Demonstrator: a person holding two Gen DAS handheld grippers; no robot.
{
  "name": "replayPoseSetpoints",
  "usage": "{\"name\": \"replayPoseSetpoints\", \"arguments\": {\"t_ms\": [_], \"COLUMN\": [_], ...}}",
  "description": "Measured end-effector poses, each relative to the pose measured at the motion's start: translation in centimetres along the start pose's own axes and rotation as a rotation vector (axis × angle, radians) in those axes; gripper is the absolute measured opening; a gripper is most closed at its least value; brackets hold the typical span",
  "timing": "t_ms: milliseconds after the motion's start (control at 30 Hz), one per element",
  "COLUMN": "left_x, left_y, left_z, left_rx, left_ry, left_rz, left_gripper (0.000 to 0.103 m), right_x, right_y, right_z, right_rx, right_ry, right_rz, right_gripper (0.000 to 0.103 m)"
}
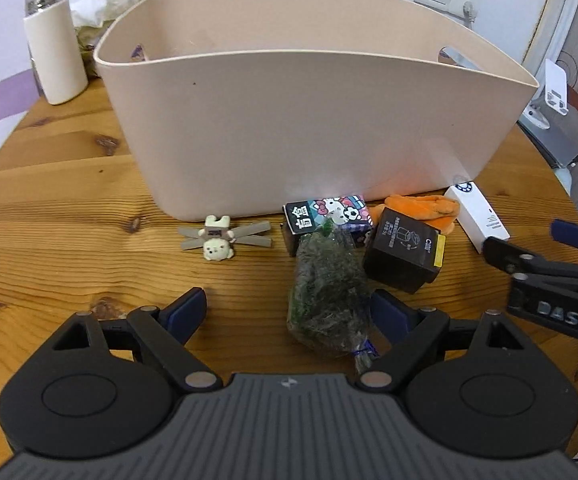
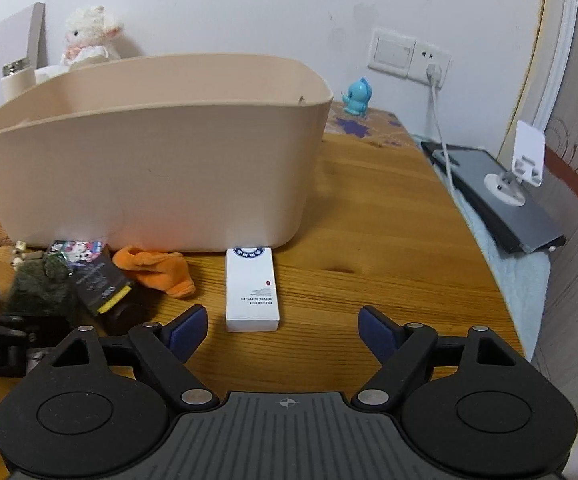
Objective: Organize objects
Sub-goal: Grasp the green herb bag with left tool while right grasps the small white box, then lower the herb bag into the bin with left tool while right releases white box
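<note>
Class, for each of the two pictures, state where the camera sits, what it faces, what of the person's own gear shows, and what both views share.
Left wrist view: sits on the left tool, facing the beige plastic bin; its open fingers flank a dark green moss bundle; the right tool shows at the edge.
Right wrist view: sits on the right tool, open, facing the white rectangular box before the bin.
Shared: bin, white box, orange plush toy, wooden table.

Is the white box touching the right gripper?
Apart. In the right wrist view, bare wood shows between the white box and both open fingertips of the right gripper; the box lies just ahead of them.
</note>
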State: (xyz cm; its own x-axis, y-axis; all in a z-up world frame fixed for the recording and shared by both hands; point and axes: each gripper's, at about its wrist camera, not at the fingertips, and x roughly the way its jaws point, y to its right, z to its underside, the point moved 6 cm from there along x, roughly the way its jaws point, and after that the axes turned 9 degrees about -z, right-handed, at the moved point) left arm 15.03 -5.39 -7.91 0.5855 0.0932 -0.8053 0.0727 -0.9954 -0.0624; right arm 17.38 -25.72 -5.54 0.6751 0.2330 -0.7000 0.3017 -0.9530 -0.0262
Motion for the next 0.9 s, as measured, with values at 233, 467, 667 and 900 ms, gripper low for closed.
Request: {"name": "replayPoseSetpoints", "arguments": {"t_ms": [233,467,667,900], "left_x": [0.3,-0.6,-1.3,-1.8], "left_y": [0.8,0.5,0.0,-0.4], "left_z": [-0.1,0.2,1.0,1.4], "left_rx": [0.051,0.064,0.068,0.046], "left_ry": [0.033,0.024,0.031,0.022], "left_rz": [-0.018,0.012,0.053,0.114], "left_gripper": [0.077,0.054,0.051,0.046], "right_x": [1.8,2.1,1.5,-0.4], "right_y": [0.0,-1.0,-2.0,-2.0], "right_z": [-0.1,-0.5,-0.4,-0.1], "right_rx": [0.011,-0.003,-0.011,0.022], "right_ry": [-0.009,0.0,-0.006,0.008], "right_rz": [-0.018,-0.077,-0.08,-0.076], "right_gripper": [0.077,0.049,0.028,0.028]}}
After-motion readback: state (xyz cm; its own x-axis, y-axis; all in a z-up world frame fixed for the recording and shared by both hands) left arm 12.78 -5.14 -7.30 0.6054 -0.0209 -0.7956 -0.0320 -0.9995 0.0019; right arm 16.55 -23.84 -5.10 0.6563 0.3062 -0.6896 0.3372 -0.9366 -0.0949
